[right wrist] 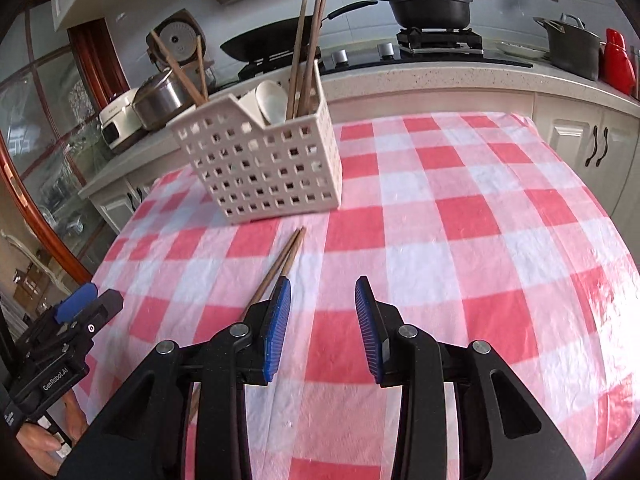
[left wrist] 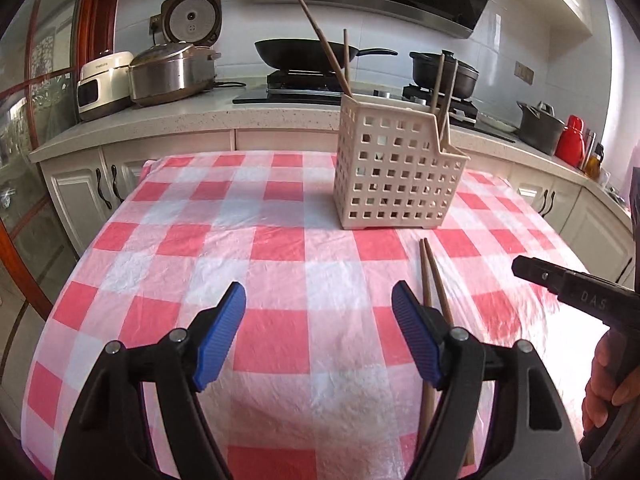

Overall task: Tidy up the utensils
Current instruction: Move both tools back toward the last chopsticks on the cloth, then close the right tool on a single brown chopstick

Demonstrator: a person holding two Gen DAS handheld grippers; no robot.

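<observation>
**Op:** Chopsticks [left wrist: 434, 280], a wooden pair, lie flat on the checked tablecloth [left wrist: 280, 240] just in front of the perforated utensil basket [left wrist: 396, 172], tips pointing toward it.

**Desk:** Where do they sit against your jaws?

**Op:** My left gripper [left wrist: 318, 336] has its blue pads spread wide with only cloth between them. The pair runs just outside its right-hand pad and passes under that finger. In the right wrist view the same chopsticks [right wrist: 280, 264] come toward the right gripper [right wrist: 322, 324] and slip behind its left-hand pad; that gripper's jaws are also spread and hold nothing.

**Desk:** And the basket?

**Op:** The basket [right wrist: 260, 164] stands upright on the cloth. Several more chopsticks [right wrist: 308, 52] stand up out of its near compartment, two others [right wrist: 184, 68] lean out of the far end, and white spoons [right wrist: 268, 100] sit in the middle section.

**Desk:** Anything beyond the basket?

**Op:** A kitchen counter with a black wok [left wrist: 304, 54] and a black pot [left wrist: 444, 70] on the stove, and a steel cooker [left wrist: 172, 72] to the left of the wok.
</observation>
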